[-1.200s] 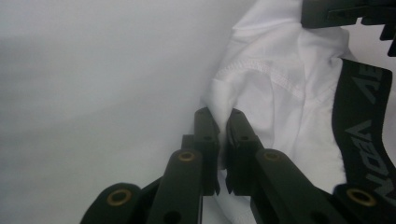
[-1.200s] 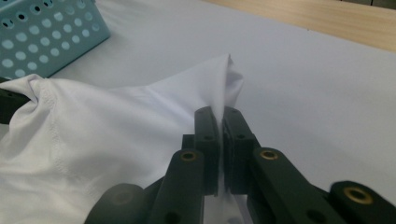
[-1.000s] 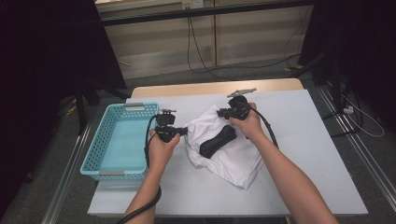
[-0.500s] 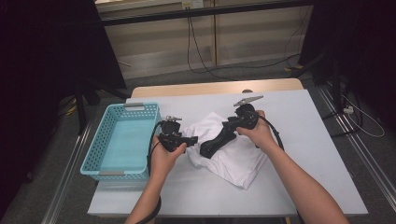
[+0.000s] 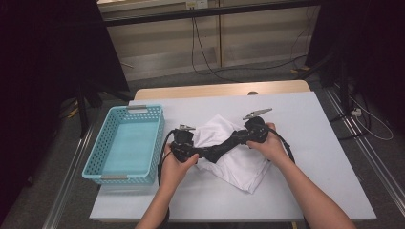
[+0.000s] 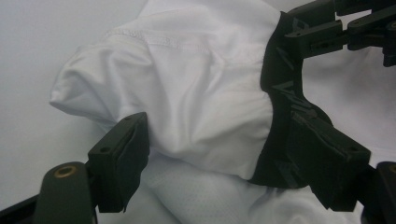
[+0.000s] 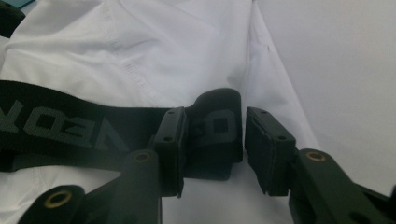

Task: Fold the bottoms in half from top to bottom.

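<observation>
The white garment, shorts or similar sportswear by the look of it, lies crumpled near the middle of the worktop, just right of the blue basket that stands at the worktop's left edge. Its black lettered waistband runs as a long strip from lower left to upper right, and the two tools sit at its two ends: the left tool at the lower-left end, the right tool at the upper-right end. So the band's long axis lies straight between them.

In the left gripper view the left tool has just been opening and stands wide, with a fold of white cloth and the band's edge between its jaws; one jaw lies against the band, the other is just off the cloth, so nothing is pinched. In the right gripper view the right tool has also just been opening a little; the folded end of the waistband sits in the narrow gap, one pad touching it, a slit of daylight on the other side. I judge the band released at both ends, neither hand nearer than the other.
</observation>
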Available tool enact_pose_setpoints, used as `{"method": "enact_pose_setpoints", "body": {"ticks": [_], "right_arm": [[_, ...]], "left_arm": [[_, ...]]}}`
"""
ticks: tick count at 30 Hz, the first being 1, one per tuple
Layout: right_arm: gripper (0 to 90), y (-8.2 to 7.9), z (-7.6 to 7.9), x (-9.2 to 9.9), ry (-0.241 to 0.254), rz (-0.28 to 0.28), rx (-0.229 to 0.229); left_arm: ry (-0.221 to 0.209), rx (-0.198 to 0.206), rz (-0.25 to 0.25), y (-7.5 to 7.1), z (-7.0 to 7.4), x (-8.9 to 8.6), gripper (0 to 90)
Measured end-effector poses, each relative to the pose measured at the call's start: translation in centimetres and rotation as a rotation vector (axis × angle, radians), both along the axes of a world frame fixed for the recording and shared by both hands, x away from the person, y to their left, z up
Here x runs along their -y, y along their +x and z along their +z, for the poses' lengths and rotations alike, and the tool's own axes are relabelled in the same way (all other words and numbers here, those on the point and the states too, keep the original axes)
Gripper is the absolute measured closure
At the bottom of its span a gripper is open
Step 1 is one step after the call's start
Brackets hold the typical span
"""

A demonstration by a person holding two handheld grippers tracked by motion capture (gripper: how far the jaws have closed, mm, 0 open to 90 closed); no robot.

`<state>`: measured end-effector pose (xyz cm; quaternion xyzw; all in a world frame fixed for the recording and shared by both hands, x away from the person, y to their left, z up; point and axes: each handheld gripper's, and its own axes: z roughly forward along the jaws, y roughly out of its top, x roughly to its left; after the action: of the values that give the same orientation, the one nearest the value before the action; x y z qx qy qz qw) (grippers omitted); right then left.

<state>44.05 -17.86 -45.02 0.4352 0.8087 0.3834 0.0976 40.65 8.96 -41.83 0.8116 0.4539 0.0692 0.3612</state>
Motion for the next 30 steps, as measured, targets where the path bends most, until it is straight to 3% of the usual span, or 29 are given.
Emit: {"method": "enact_pose_setpoints", "body": {"ticks": [11, 15, 18, 19, 24, 30], "right_arm": [[77.0, -0.5, -0.4, 0.6, 0.053, -0.041, -0.021], [78.6, -0.5, -0.6, 0.9, 0.079, -0.047, -0.033], [79.2, -0.6, -0.6, 0.9, 0.077, -0.05, -0.027], [79.3, -0.6, -0.6, 0.9, 0.079, -0.051, -0.026], [79.6, -0.7, -0.7, 1.0, 0.088, -0.058, -0.026], [80.0, -0.7, -0.8, 1.1, 0.102, -0.066, -0.031]], "left_arm": [[-0.023, 0.009, -0.021, -0.7, 0.3, 0.8, 21.1], [-0.029, 0.011, -0.025, -0.8, 0.2, 1.2, 20.6], [-0.02, -0.014, -0.057, -0.9, -0.2, 1.5, 37.7], [-0.013, -0.02, -0.058, -1.0, -0.3, 1.6, 38.4], [-0.003, -0.026, -0.066, -0.9, -1.1, 1.5, 38.2], [-0.01, -0.018, -0.086, -1.0, -1.6, 1.3, 30.4]]}}
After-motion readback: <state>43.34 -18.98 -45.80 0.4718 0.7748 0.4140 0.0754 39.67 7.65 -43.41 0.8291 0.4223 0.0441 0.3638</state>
